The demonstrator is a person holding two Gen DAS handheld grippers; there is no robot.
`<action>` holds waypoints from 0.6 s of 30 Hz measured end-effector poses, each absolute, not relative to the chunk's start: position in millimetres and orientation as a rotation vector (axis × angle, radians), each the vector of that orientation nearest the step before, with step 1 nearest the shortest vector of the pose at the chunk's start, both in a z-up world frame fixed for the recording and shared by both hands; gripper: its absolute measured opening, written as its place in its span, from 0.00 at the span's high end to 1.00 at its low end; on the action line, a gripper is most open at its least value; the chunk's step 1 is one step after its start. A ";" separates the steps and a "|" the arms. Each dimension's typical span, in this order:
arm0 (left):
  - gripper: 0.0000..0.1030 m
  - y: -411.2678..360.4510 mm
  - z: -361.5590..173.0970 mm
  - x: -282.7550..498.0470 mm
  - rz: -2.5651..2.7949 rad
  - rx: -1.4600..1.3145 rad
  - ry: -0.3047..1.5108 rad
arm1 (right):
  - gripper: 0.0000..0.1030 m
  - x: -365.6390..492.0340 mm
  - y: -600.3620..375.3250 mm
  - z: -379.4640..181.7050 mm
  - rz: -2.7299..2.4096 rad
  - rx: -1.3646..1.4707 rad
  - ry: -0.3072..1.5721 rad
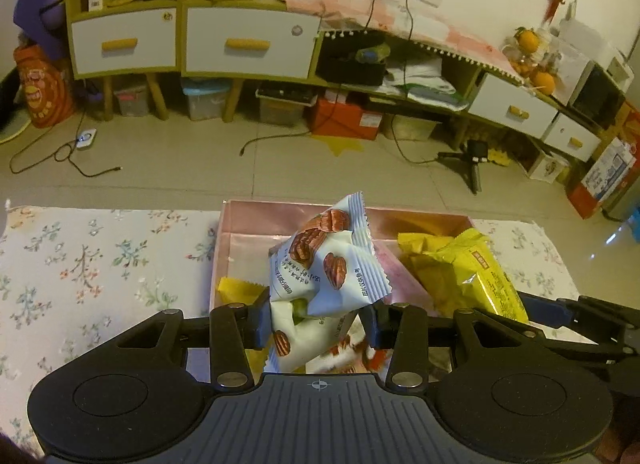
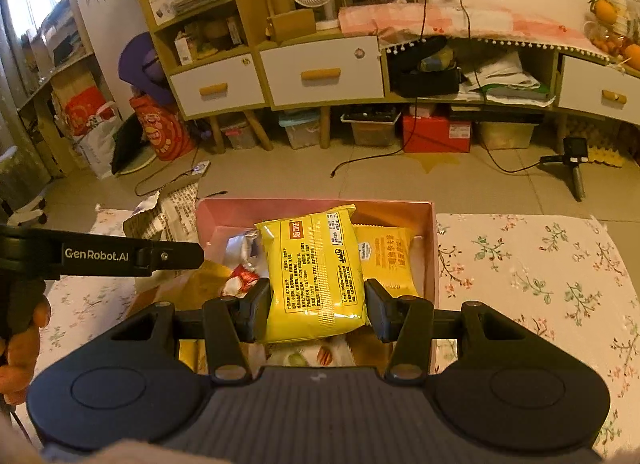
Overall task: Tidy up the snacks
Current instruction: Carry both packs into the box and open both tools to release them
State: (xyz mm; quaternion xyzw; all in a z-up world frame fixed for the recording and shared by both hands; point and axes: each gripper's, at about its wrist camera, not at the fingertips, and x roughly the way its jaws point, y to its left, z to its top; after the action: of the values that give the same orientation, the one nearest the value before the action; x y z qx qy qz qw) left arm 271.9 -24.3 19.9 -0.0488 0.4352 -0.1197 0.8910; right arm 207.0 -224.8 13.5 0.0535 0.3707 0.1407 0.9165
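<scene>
- "GenRobot.AI" in white letters runs along the black arm of the left gripper, at nine o'clock in the right wrist view.
- The yellow snack packet at the centre of that view carries a red label with yellow characters and blocks of small print, too fine to read.
- The white nut packet in the left wrist view bears rows of small characters, not legible.
</scene>
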 end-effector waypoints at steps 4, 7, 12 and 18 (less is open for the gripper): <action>0.61 -27.3 10.5 286.4 -0.224 -0.094 0.928 | 0.55 214.4 -221.1 9.4 0.281 0.104 0.776; 0.60 -30.1 4.0 293.3 -0.213 -0.094 0.941 | 0.55 217.4 -217.8 8.4 0.283 0.100 0.780; 0.60 -35.0 0.4 297.1 -0.196 -0.076 0.944 | 0.55 220.6 -214.6 8.5 0.287 0.091 0.781; 0.49 -37.7 6.1 292.8 -0.200 -0.066 0.899 | 0.41 219.8 -220.1 12.3 0.278 0.125 0.770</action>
State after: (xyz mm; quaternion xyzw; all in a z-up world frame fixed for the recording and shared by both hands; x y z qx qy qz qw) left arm 292.8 -37.7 6.1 -0.0318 0.4335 -0.0966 0.8954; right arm 219.8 -220.1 12.3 0.0608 0.3740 0.1353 0.9155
